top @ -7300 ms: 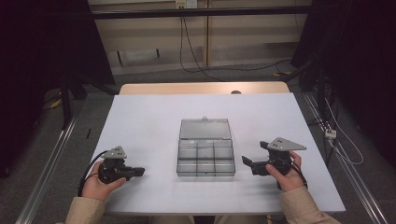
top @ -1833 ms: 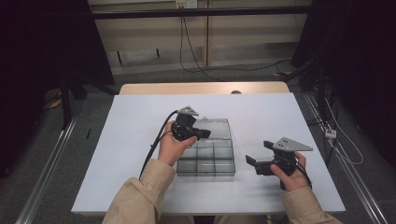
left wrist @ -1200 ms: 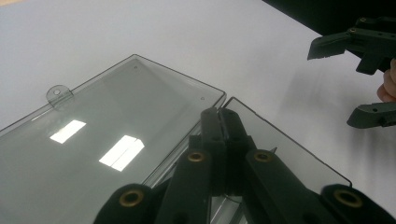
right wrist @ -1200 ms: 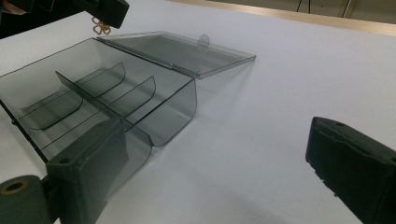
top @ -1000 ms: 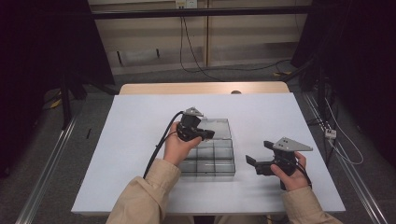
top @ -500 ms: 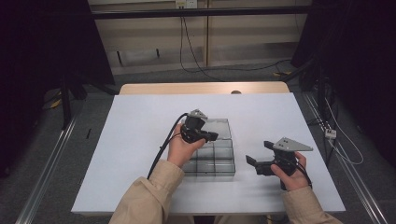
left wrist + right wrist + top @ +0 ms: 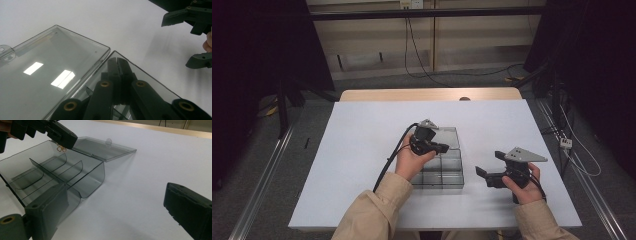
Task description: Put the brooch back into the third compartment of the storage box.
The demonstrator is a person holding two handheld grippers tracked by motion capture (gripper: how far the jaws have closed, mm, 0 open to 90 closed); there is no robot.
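The box (image 7: 439,165) is made of clear, smoke-grey plastic. It is shallow and rectangular, and thin walls with curved edges divide its inside into several compartments (image 7: 50,173). Its lid (image 7: 105,147) is open and lies flat on the white surface (image 7: 362,150), joined to the far side of the box; a small round tab (image 7: 108,140) stands at the free edge of the lid. Lamps are reflected as bright patches on the lid in the left gripper view.

The left tool (image 7: 435,146) is above the box, close to the far wall where the lid begins. Its two black jaws are pressed together with no gap, and nothing can be seen between them. In the left gripper view the tips (image 7: 117,61) are over the corner of the box, just beside the hinge edge; it cannot be told if they touch the plastic.

The right tool (image 7: 487,172) is held to the right of the box, near but apart from it. Its jaws stand wide and hold nothing; the box lies in front of them, toward the left jaw.
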